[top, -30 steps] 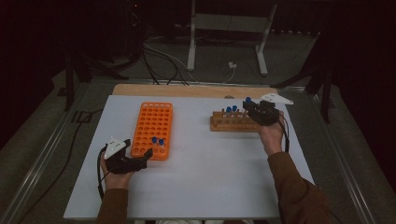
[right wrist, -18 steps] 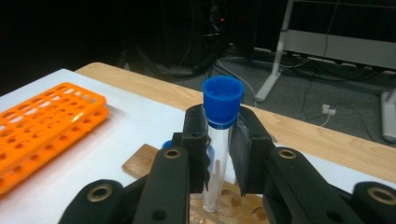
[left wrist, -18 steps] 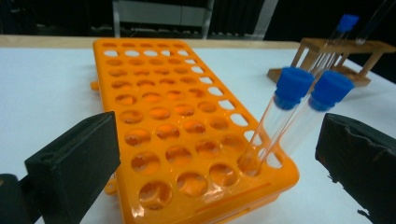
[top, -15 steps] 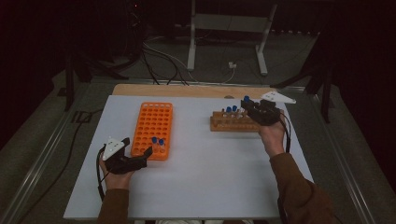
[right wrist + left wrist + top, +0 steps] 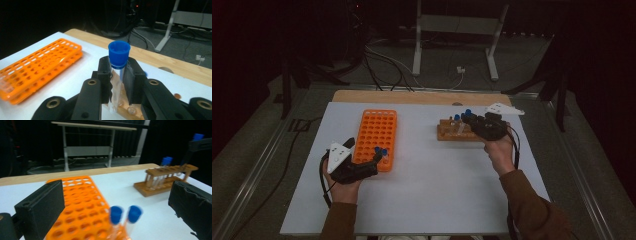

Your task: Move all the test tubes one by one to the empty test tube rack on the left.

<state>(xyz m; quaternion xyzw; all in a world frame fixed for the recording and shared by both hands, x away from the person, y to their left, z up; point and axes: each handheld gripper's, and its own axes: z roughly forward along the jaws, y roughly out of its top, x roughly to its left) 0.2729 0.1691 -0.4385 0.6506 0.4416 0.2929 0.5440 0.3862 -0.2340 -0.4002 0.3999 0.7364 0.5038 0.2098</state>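
My right gripper (image 5: 117, 82) clamps a capped tube (image 5: 117, 75) above the wooden rack (image 5: 457, 131); its lower end blurs. My left gripper (image 5: 112, 202) gapes by the orange rack (image 5: 80, 202), two tubes (image 5: 125, 217) cut off below.

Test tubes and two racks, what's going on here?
A person is working with blue-capped tubes at a white table, one gripper in each hand. The right gripper is shut on a clear tube, held upright just above the wooden rack, where a few more capped tubes stand. The left gripper is open at the near end of the orange rack, with two tubes standing in that rack between its jaws, not gripped.
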